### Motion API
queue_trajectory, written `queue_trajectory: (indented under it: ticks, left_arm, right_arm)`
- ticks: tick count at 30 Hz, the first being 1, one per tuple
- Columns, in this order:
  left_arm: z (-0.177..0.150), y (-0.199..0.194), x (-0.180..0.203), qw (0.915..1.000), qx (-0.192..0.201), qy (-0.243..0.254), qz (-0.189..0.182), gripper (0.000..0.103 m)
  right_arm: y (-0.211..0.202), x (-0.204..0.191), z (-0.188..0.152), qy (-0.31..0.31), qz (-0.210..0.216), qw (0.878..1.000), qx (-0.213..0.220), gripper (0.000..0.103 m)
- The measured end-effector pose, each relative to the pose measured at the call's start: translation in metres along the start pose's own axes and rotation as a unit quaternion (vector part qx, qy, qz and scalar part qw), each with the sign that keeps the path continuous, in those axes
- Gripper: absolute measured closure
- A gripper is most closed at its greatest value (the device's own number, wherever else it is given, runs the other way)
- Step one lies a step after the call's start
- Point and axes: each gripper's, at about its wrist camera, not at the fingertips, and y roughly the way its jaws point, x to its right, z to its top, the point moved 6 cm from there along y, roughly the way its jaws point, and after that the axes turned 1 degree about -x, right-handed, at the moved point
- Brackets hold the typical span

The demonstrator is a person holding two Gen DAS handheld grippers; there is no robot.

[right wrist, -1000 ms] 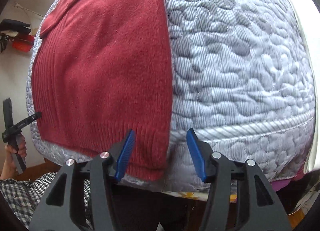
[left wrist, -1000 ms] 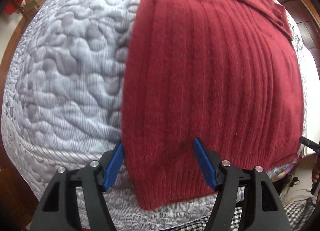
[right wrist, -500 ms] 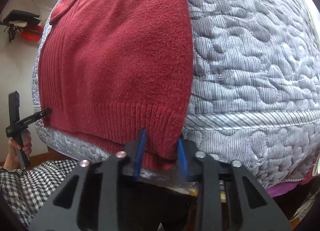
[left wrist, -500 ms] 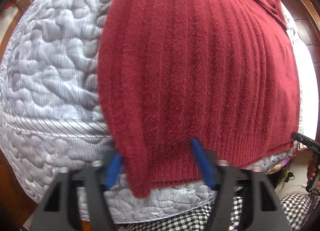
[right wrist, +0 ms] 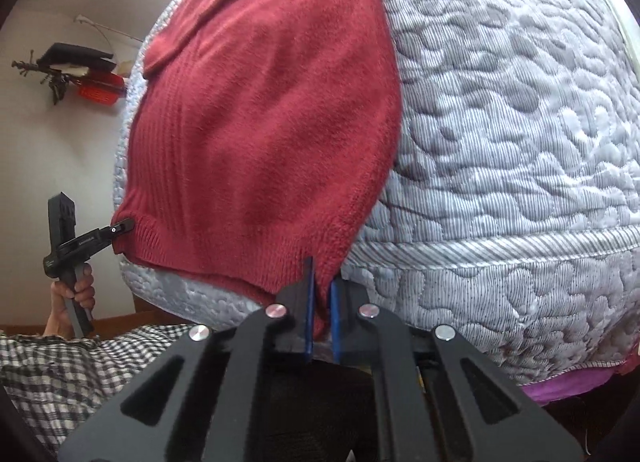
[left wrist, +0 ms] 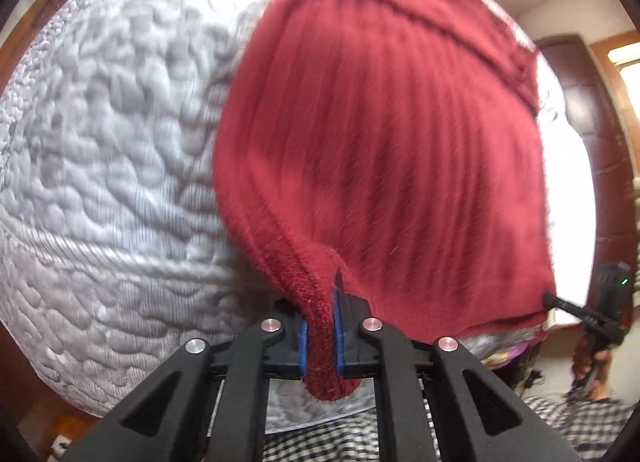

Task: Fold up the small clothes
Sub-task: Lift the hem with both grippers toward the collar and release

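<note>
Red sweater (left wrist: 380,149): top end cut off by the upper edge in both views; ribbing smeared by motion blur in the left wrist view.
Hem corner in left gripper (left wrist: 319,336): pinched part hidden between the blue pads.
Hem corner in right gripper (right wrist: 320,302): tip hidden behind the black finger bodies.
Quilted mattress (right wrist: 500,141): far end out of frame.
Person's hand (right wrist: 76,290): partly hidden behind the handle.
Wall shelf items (right wrist: 80,69): too small to identify.

The left claw (left wrist: 320,336) pinches the ribbed hem corner of the red sweater (left wrist: 384,165) at six o'clock; the grey quilted mattress (left wrist: 112,165) spreads toward nine o'clock.
</note>
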Motion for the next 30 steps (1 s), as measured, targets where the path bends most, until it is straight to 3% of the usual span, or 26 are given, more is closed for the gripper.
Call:
queue_trajectory:
  ticks: [7, 13, 21, 29, 30]
  left_arm:
    - [0.050, -0.039, 0.005, 0.9975, 0.060, -0.006, -0.036, 0.094]
    - [0.126, -0.045, 0.006, 0.9944, 0.091, -0.029, -0.045, 0.094]
    - [0.198, -0.013, 0.001, 0.9923, 0.077, -0.087, -0.041, 0.094]
    - [0.217, 0.008, -0.011, 0.9904, 0.060, -0.117, -0.042, 0.093]
    - [0.217, 0.009, -0.013, 0.9908, 0.054, -0.117, -0.040, 0.089]
  right_arm:
    - [-0.034, -0.011, 0.040, 0.009, 0.030, 0.999, 0.042, 0.098]
    - [-0.042, -0.009, 0.099, 0.007, 0.020, 0.998, 0.056, 0.098]
    - [-0.015, 0.006, 0.186, 0.039, 0.028, 0.998, 0.036, 0.098]
    - [0.012, 0.013, 0.219, 0.057, 0.028, 0.998, 0.007, 0.097]
    - [0.014, 0.013, 0.220, 0.058, 0.024, 0.998, 0.004, 0.096]
